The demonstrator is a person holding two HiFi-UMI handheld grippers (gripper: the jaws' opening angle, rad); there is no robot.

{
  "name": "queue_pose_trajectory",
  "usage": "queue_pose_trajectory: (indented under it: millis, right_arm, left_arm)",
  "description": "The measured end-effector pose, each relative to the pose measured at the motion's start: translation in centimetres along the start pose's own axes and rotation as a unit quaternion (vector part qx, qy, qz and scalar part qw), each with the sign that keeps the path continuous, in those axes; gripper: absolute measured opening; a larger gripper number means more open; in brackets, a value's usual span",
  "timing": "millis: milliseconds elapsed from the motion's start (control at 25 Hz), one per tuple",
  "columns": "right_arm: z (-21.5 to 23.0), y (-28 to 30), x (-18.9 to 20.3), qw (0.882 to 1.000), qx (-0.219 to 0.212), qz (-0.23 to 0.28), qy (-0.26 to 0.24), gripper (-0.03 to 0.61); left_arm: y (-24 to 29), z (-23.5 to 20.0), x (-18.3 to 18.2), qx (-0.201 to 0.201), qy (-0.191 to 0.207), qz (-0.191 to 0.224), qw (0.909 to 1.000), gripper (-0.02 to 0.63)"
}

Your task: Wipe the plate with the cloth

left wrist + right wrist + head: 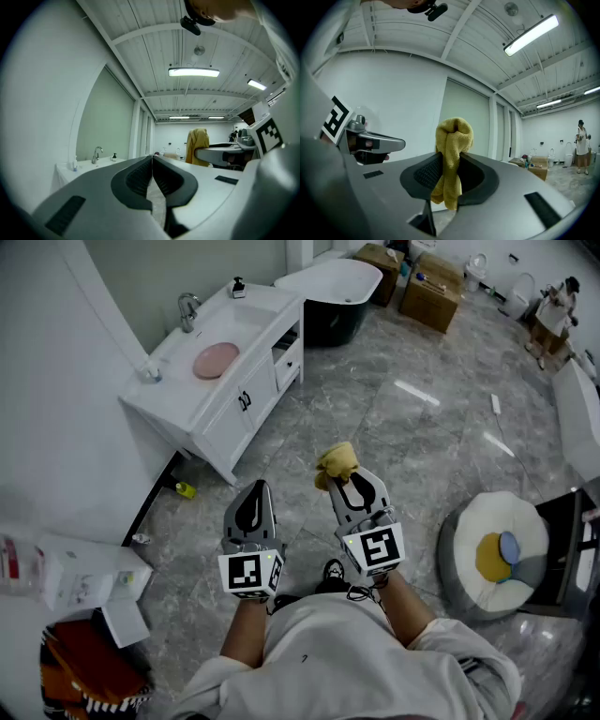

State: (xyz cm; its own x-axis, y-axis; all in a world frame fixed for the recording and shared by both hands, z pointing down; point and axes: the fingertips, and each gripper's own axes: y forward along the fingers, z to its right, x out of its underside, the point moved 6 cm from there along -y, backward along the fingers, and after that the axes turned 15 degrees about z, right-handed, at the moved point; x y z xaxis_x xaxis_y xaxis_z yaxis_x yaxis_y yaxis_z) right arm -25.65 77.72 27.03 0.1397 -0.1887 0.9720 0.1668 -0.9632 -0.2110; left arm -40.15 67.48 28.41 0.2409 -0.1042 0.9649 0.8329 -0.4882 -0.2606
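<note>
A pink plate [216,359] lies in the basin of the white vanity [246,399] at the upper left, well away from both grippers. My right gripper [353,478] is shut on a bunched yellow cloth [337,463], which sticks out past the tips; in the right gripper view the cloth [452,152] hangs pinched between the dark pads. My left gripper [259,487] is held beside it over the floor, shut and empty, its jaws pressed together [152,158]. The left gripper view shows the vanity's faucet [96,153] at the far left and the cloth [198,145].
Grey marble floor lies under me. A dark bathtub [335,289] and cardboard boxes [429,289] stand at the back. A round cushion seat [495,551] is at the right, white boxes [86,579] at the left, and a small yellow bottle [186,489] by the vanity's foot. A person [553,307] stands far off.
</note>
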Motion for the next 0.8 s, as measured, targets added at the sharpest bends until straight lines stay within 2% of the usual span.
queue_pose_trajectory:
  millis: [320,480,800]
  right_arm:
    - [0.4,-0.9,0.8,1.0,-0.009,-0.004,0.004,0.087]
    - [1.1,-1.5,1.1,1.0,-0.014,0.019,0.0,0.089]
    - [3.6,-2.5,1.7,1.0,-0.022,0.017,0.014,0.089]
  left_arm:
    - [0.1,1.8,0.9,0.02,-0.002,-0.005,0.9998,0.021]
    - [0.3,3.0,1.4,0.029,-0.001,-0.021,0.9994,0.023]
    - [1.3,5.2,2.4,0.017,-0.004,-0.035,0.9992,0.028]
